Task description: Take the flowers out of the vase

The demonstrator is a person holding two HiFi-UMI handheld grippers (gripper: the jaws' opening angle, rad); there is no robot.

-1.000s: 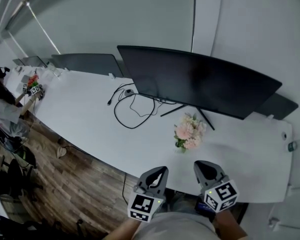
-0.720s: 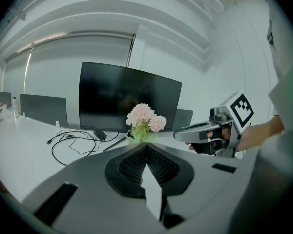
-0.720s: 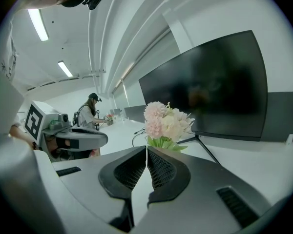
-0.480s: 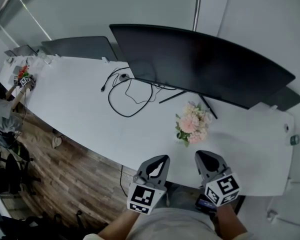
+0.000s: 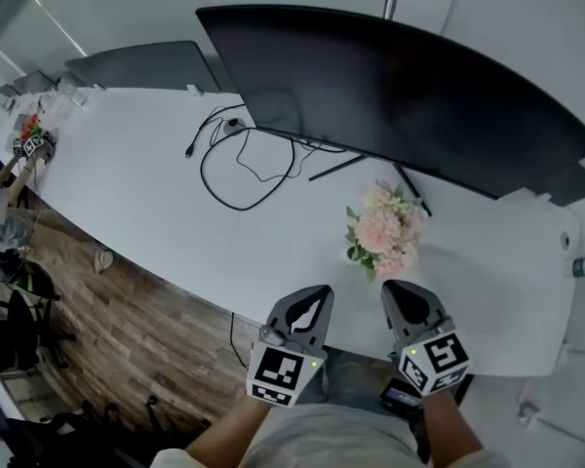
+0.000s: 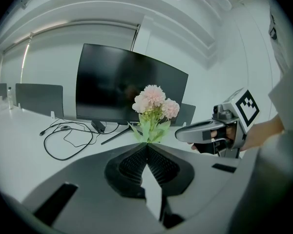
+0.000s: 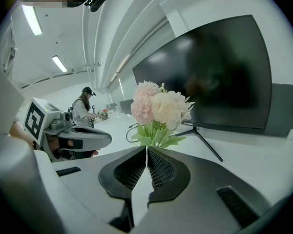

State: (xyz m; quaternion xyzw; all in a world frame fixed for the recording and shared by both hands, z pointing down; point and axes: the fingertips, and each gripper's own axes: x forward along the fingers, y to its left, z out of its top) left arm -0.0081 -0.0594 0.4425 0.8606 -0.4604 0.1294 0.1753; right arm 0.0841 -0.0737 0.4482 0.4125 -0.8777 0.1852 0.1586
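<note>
Hovering at the desk's (image 5: 146, 188) near edge, left gripper (image 5: 314, 300) and right gripper (image 5: 398, 298) both show jaws pressed together on nothing, with the flowers (image 5: 383, 230) standing upright just ahead, nearer the right one.

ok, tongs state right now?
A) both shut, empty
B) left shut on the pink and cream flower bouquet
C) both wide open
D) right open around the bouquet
A: the left tongs and right tongs each show their jaws pressed together with nothing between them, and the pink and cream flower bouquet stands beyond both tips, untouched.
</note>
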